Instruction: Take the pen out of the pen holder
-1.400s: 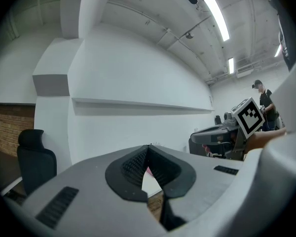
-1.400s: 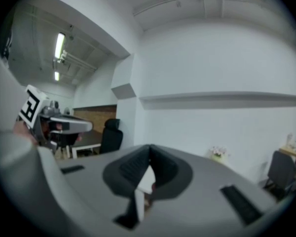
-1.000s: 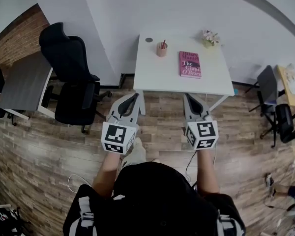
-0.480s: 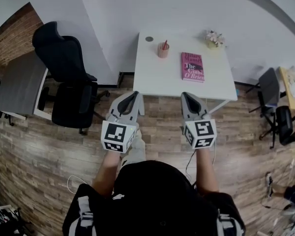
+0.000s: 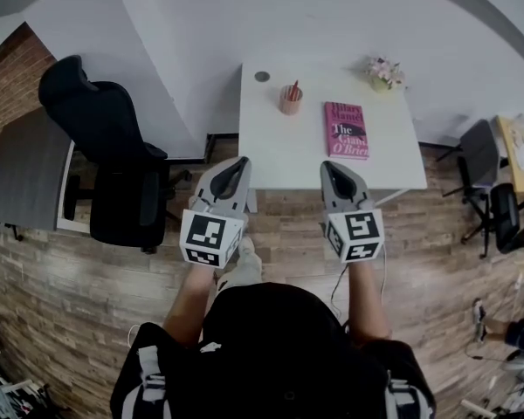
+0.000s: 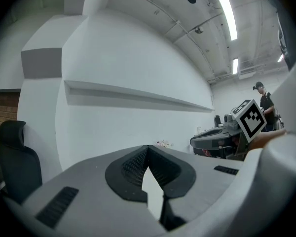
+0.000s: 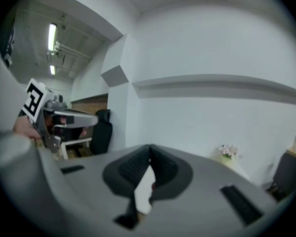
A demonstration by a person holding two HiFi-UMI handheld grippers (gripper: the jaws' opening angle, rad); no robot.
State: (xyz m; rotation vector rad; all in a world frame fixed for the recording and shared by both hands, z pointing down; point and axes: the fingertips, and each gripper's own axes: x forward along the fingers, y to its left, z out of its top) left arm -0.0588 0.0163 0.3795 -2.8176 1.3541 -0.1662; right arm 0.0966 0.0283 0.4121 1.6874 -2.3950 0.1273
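A small tan pen holder (image 5: 289,101) stands near the back of the white table (image 5: 288,151), with a red pen (image 5: 293,89) sticking up out of it. My left gripper (image 5: 237,161) and right gripper (image 5: 333,166) are held side by side at the table's near edge, well short of the holder. Both point forward, and each has its jaws closed tip to tip with nothing between them. In the left gripper view the jaw tips (image 6: 147,148) meet, and the right gripper (image 6: 222,136) shows beside them. The right gripper view shows its own closed tips (image 7: 150,158).
A pink book (image 5: 346,130) lies right of the holder, a small flower pot (image 5: 383,72) stands at the back right corner, and a dark round disc (image 5: 262,76) is at the back left. A black office chair (image 5: 113,168) and a grey desk (image 5: 22,168) are to the left.
Both grippers have moved forward toward the table, from over the wooden floor to its near edge. Their jaws stayed shut.
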